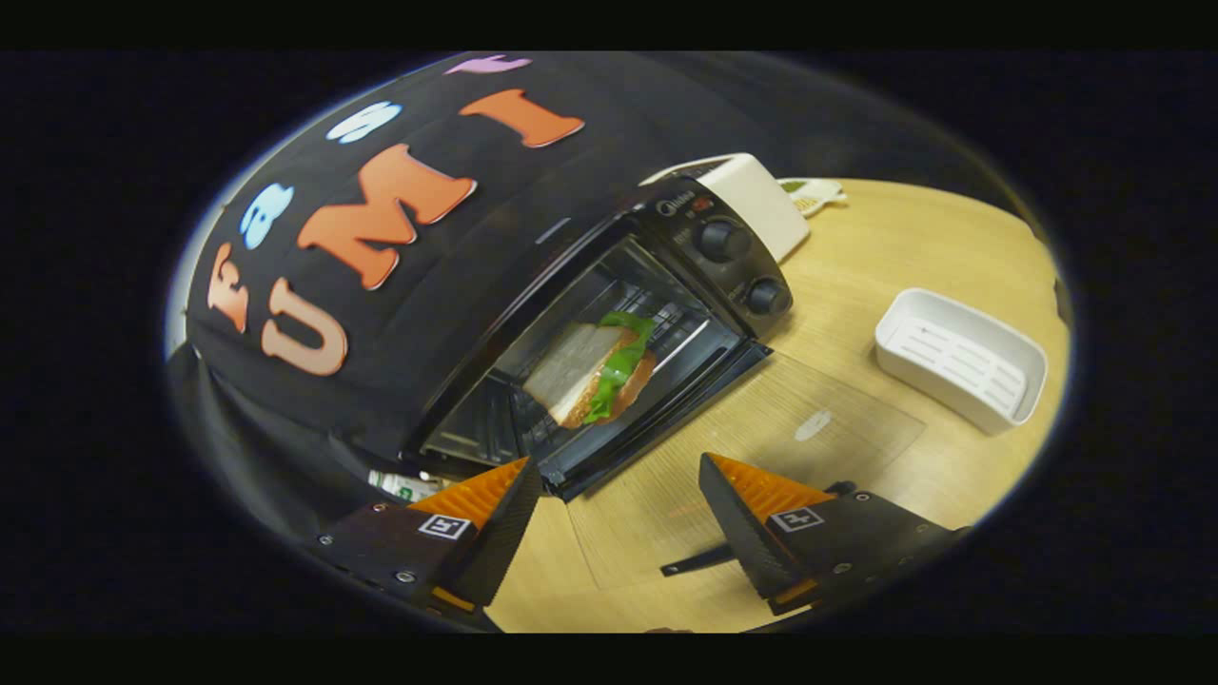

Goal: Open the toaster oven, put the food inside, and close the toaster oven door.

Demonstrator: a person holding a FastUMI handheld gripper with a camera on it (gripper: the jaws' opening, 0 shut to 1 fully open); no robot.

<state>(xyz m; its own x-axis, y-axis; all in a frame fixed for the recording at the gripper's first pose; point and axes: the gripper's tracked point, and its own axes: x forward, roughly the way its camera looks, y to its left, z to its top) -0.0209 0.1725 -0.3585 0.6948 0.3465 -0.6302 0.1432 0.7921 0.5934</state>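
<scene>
Gripper (618, 514): fingers spread wide apart, nothing between them but bare tabletop. Each finger carries a small square marker tag on its body.

Beneath and between the fingers: the glass door (761, 428) of the black toaster oven (609, 323), folded flat down onto the light wooden table (933, 247). The door's dark handle bar (699, 561) lies at its outer edge, between the fingers and close to the right one. One finger sits just beside the near corner of the door's hinge frame; whether it touches cannot be told.

Just beyond the fingers: the oven cavity, open. A sandwich of white bread with green lettuce (595, 371) rests on the wire rack inside, roughly mid-cavity, well apart from the gripper. Two round black knobs (747, 266) sit on the oven's control panel, one above the other.

Further out: a white rectangular plastic tray (961, 357) on the table, off to the knob side of the oven, apart from it. Behind the oven, a white box-shaped appliance (761, 195), touching or nearly touching the oven's far side. Past that, a small pale item with green on it (814, 195), too small to identify
</scene>
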